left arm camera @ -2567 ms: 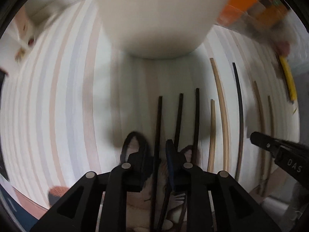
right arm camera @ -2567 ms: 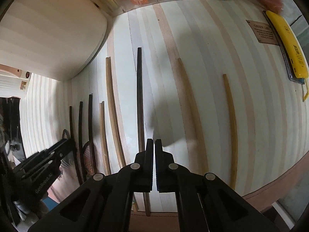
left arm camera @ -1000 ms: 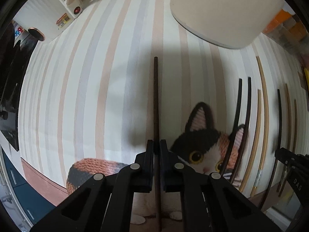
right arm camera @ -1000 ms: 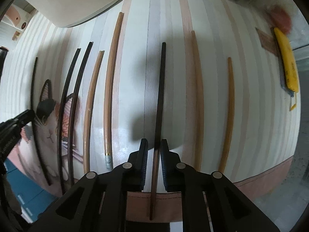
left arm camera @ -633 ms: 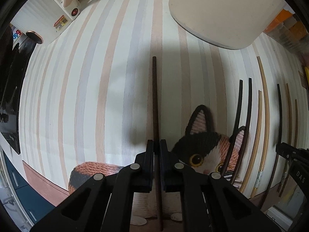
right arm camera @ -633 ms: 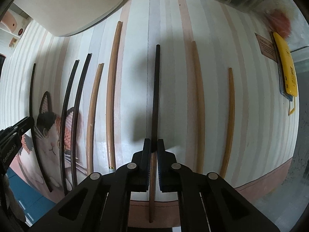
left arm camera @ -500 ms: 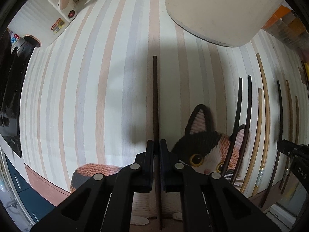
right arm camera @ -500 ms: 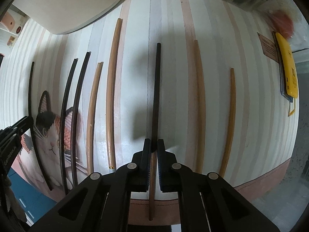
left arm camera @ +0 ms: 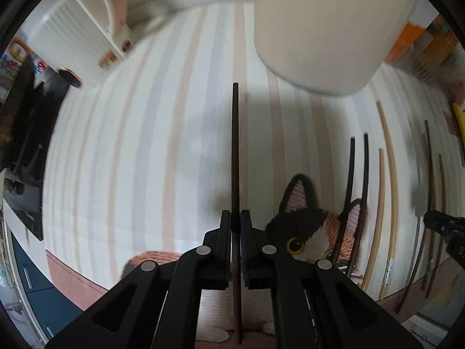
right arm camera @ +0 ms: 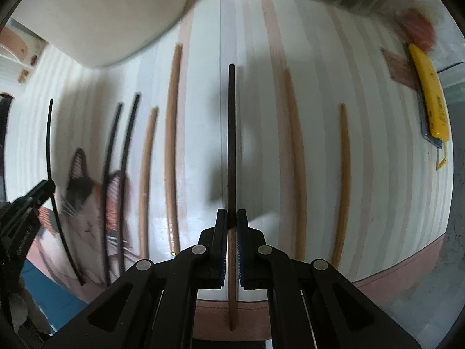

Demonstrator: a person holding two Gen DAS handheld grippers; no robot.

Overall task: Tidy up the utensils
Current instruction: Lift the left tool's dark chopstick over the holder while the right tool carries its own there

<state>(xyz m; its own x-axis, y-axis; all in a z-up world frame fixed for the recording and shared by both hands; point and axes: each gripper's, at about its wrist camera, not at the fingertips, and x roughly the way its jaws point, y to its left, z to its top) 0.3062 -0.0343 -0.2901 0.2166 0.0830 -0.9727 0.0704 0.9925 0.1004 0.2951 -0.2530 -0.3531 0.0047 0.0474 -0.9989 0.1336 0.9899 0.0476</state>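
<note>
Both claws are busy at once. The left claw is clamped on a dark chopstick, which sticks out ahead of it above the striped cloth on the tabletop. The right claw is pinched on a two-tone chopstick, dark at the far end and brown at the near end, also lifted clear of the cloth.

The other sticks lie in a row between the two claws: two black ones across the cat picture, then two tan ones. Two more tan sticks lie to the right of the right claw. A large cream holder stands at the far side, just ahead of the left claw's stick.

Each stick is gripped near its back end, so most of its length hangs forward. I'd guess that's the weak point: a quick turn could swing the long end down or let it swivel between the pads. If the holder is where they go, a tip that catches the wall rather than clearing the rim could lever the stick out. A low pass could also knock the laid-out row askew. The right view is blurred at the edges.
</note>
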